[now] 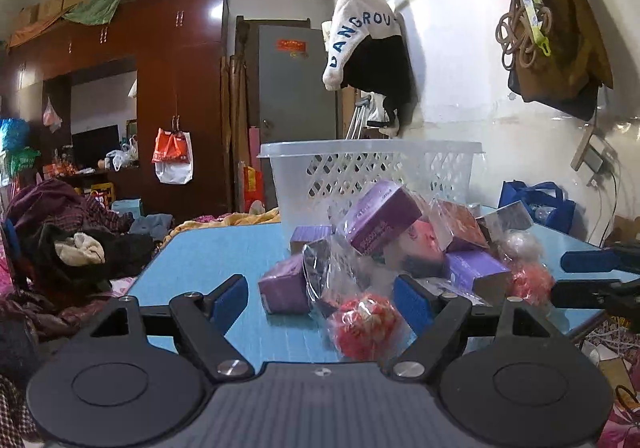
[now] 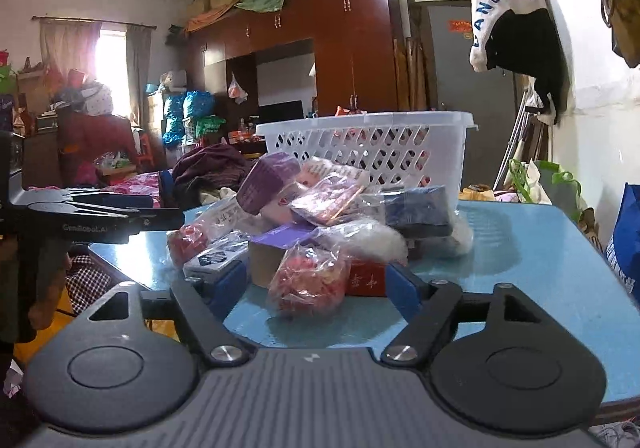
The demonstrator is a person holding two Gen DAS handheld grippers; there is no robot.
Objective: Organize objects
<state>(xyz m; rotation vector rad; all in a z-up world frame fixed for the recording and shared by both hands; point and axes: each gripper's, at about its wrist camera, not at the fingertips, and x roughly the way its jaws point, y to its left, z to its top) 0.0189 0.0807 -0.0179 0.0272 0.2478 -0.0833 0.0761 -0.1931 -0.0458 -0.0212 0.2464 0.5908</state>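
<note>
Clothes heap: dark, crumpled garments (image 1: pixel 68 244) lie on the bed just left of the light-blue worktop (image 1: pixel 208 260).
Pile of goods: purple cardboard boxes (image 1: pixel 382 221), cellophane-wrapped packets and a red pompom ball in clear wrap (image 1: pixel 366 324) are heaped together in the middle of the worktop, touching and overlapping one another.
Basket: a white perforated plastic laundry basket (image 1: pixel 372 171) stands upright at the far edge, right behind the pile.
In the way, left view: the red pompom ball and a small purple box (image 1: pixel 282 290) lie nearest the blue pads.
In the way, right view: a pink pompom bag (image 2: pixel 308 280) and a red box with gold characters (image 2: pixel 366 278) lie closest, partly between the fingers.
Left hand-held gripper (image 1: pixel 322 298): jaws parted wide, nothing gripped, pointing nearly level at the pile from the near edge.
Right hand-held gripper (image 2: pixel 318 286): jaws apart and not pressing on anything; the pink bag sits loose in the gap.
Room: a dark red-brown wooden wardrobe (image 1: pixel 176 87) stands along the back wall, a grey door (image 1: pixel 296 99) beside it, and a white-and-black garment with blue lettering (image 1: pixel 366 43) hangs on the right wall.
</note>
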